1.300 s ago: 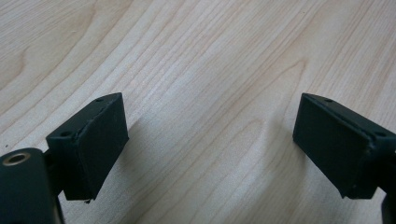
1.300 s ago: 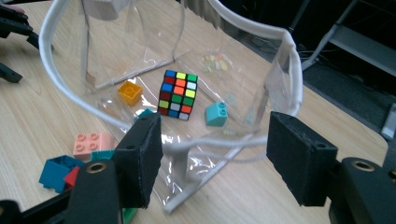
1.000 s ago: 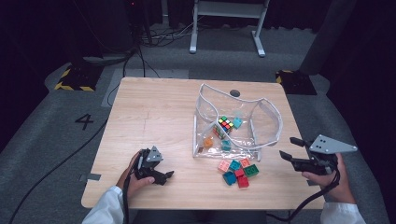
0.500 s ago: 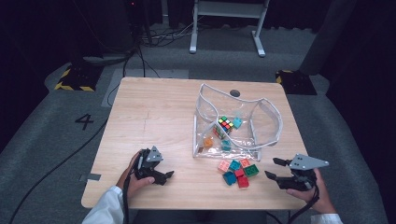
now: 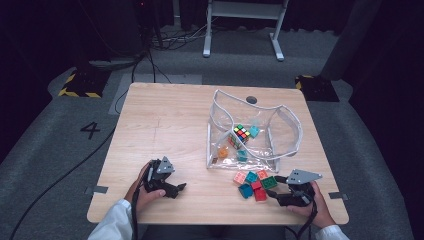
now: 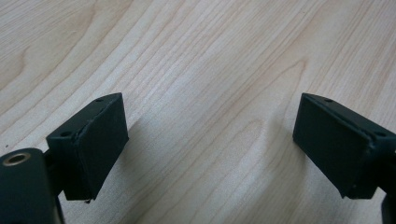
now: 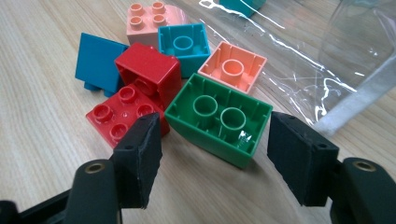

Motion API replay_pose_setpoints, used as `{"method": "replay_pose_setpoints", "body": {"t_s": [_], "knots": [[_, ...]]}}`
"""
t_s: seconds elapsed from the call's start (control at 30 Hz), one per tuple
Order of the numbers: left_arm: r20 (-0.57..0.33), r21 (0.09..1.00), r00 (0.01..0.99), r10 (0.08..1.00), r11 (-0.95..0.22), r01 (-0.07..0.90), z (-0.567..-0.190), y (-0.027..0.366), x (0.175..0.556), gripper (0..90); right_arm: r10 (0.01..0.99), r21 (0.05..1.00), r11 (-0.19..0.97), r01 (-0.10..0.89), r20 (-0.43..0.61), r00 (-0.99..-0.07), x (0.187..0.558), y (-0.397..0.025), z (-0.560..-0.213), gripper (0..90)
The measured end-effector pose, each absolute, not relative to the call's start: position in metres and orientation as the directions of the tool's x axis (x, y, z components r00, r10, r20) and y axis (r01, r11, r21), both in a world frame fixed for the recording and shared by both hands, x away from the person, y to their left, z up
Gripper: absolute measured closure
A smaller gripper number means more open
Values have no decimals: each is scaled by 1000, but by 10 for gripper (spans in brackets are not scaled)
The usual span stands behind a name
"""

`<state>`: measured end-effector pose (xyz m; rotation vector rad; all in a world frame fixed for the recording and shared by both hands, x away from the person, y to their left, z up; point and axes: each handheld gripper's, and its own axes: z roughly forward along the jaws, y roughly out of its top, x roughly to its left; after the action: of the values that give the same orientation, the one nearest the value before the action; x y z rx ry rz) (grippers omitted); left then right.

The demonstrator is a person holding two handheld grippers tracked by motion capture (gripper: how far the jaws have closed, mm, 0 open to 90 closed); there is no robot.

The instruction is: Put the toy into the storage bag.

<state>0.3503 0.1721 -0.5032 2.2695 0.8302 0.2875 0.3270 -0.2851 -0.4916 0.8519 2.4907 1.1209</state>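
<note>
High view: the table (image 5: pixel 165 120) carried a clear plastic bag (image 5: pixel 252 135) at its right half, w/ a colour cube (image 5: pixel 241 133) and some small blocks inside. Just in front of the bag lay a little pile of blocks (image 5: pixel 254 183). The right gripper (image 5: pixel 276 193) rested near the front edge, its tips just beside the pile, next to the green block (image 5: pixel 268 182). The left gripper (image 5: pixel 176 189) lay at the front left, well apart from the blocks.

Left gripper view: the jaws stood wide spread over bare wood, nothing between them.

Right gripper view: the right gripper's jaws were spread, one at each side of the green block (image 7: pixel 218 119), which lay w/ its hollow underside up; I cannot tell if they touched it. Behind it were two red blocks (image 7: pixel 135 91), a blue one, a teal one and two pink/salmon ones. The bag's edge (image 7: pixel 327 70) was at the right.
</note>
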Motion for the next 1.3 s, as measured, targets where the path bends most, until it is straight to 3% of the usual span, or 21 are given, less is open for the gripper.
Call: {"method": "replay_pose_setpoints", "body": {"t_s": [0.53,1.3], "knots": [[-27,677,770,637,-555,483,-503,172,350,104,656,747,512,424,-22,-754,334,-278,-498,353],[-28,677,770,637,-555,483,-503,172,350,104,666,762,497,415,-28,-745,329,-304,-487,355]]}}
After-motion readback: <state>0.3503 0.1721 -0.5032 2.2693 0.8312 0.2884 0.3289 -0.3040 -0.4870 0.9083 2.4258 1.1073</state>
